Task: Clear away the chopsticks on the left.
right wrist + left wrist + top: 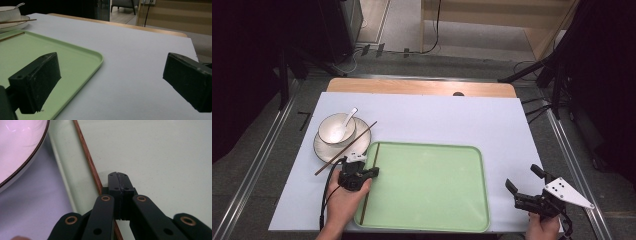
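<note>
High view, thin brown chopstick on green tray, left edge

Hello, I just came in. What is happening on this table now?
A person works with a tool in each hand. The left tool is closed at the left edge of the flat light-green plastic tray, beside a thin brown wooden chopstick lying inside that edge. A second chopstick rests across the white saucer holding a white bowl and spoon. The right tool is open, right of the tray.
</note>
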Tool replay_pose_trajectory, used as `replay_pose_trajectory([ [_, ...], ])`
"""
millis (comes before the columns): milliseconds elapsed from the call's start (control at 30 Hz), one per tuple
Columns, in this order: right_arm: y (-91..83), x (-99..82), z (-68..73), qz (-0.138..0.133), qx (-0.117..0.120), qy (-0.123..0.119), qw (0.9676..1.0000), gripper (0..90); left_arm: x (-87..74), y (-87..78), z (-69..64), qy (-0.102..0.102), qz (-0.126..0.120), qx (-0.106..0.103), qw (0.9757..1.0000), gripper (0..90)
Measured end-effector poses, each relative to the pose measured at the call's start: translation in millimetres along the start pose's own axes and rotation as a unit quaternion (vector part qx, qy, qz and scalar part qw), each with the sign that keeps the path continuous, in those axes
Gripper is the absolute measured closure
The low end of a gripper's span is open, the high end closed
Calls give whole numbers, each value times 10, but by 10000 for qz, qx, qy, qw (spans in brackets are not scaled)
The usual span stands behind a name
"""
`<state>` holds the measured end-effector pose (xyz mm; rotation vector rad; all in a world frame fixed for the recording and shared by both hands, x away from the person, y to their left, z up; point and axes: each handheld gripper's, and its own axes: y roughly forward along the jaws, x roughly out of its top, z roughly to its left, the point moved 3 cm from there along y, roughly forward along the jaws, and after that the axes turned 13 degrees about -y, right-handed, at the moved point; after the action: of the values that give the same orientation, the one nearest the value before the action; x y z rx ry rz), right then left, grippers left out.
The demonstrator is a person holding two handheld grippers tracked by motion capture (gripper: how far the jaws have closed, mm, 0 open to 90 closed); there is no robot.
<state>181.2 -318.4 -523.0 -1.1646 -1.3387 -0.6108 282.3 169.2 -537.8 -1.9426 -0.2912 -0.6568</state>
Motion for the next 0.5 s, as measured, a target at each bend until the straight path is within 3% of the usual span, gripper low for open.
replay_pose_trajectory([
  [500, -3, -8, -5, 12, 1, 8, 10000, 10, 4, 6, -31, 240, -38, -150, 9996, 863],
])
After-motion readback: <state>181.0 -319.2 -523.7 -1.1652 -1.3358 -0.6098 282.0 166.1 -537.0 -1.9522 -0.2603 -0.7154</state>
